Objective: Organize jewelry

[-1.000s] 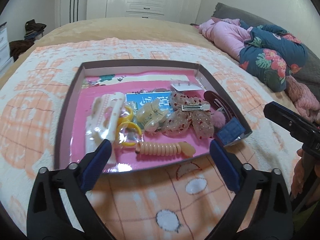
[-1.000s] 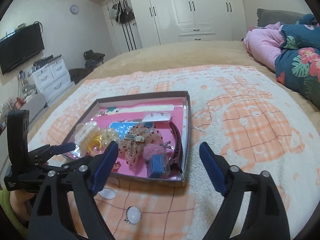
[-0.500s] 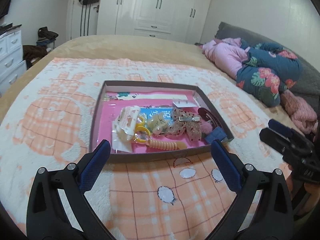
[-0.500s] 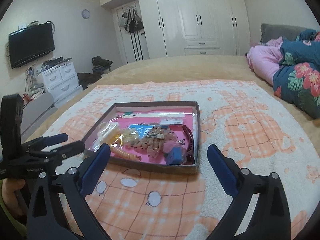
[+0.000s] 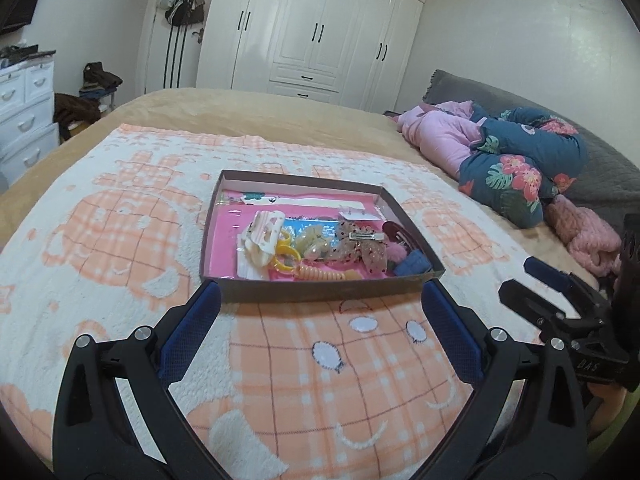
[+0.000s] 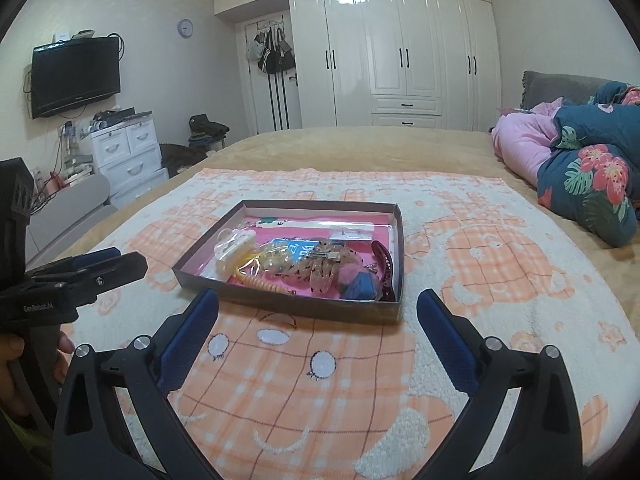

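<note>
The bed's peach-and-white blanket lay under everything. On it sat the shallow tray of hair clips and jewelry, just ahead of both my claws. My left gripper and right gripper gaped wide, the right's jaws having just been opening, nothing between them.

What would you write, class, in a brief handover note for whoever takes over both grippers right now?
Left gripper: open, empty, short of the box.
Right gripper: open, empty; its jaws have just been opening, nothing between them.
Shallow brown cardboard box with pink lining: on the peach-and-white fleece blanket, holding the white claw clip, yellow rings, peach spiral hair tie, blue pouch and dark red hairband.
Done: nothing loose on the blanket.
Left: possibly tidying inside the box.
</note>
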Action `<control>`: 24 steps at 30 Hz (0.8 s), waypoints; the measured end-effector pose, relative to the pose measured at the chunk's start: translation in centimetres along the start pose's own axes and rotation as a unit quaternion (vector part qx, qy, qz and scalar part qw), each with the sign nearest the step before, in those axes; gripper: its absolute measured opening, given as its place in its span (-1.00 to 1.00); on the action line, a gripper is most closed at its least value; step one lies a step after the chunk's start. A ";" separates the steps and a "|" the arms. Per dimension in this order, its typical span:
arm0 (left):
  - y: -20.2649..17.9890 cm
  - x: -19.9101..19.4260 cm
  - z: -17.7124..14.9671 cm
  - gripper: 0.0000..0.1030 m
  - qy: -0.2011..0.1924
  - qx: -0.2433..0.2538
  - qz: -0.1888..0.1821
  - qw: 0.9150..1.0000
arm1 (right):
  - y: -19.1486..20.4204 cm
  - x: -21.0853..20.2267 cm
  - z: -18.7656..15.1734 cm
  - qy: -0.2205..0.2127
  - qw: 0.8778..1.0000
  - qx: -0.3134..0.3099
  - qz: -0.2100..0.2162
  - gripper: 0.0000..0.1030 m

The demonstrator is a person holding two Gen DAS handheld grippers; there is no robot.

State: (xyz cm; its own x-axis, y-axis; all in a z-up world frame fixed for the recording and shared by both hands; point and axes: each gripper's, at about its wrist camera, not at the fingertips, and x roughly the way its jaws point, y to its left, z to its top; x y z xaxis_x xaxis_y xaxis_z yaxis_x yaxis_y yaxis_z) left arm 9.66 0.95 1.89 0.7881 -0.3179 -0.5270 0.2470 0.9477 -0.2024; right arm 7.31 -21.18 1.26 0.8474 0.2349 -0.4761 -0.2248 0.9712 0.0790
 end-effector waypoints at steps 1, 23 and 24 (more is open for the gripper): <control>-0.1 -0.1 -0.3 0.78 -0.001 0.005 0.006 1.000 | 0.1 -0.2 -0.1 -0.002 1.000 0.000 0.000 0.88; -0.8 -1.6 -4.3 0.78 -0.031 0.045 0.068 0.996 | 1.0 -3.3 -3.6 -0.079 0.997 0.014 -0.022 0.88; -0.8 -1.7 -4.4 0.78 -0.035 0.044 0.067 0.996 | 0.9 -3.3 -3.7 -0.082 0.996 0.014 -0.023 0.88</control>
State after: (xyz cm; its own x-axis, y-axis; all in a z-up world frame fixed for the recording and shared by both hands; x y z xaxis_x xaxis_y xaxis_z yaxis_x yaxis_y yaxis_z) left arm 5.65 0.61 -0.68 0.8543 -0.1878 -0.4847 0.1823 0.9815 -0.0590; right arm 2.52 -21.26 -0.31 0.9243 0.1914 -0.3301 -0.1724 0.9812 0.0864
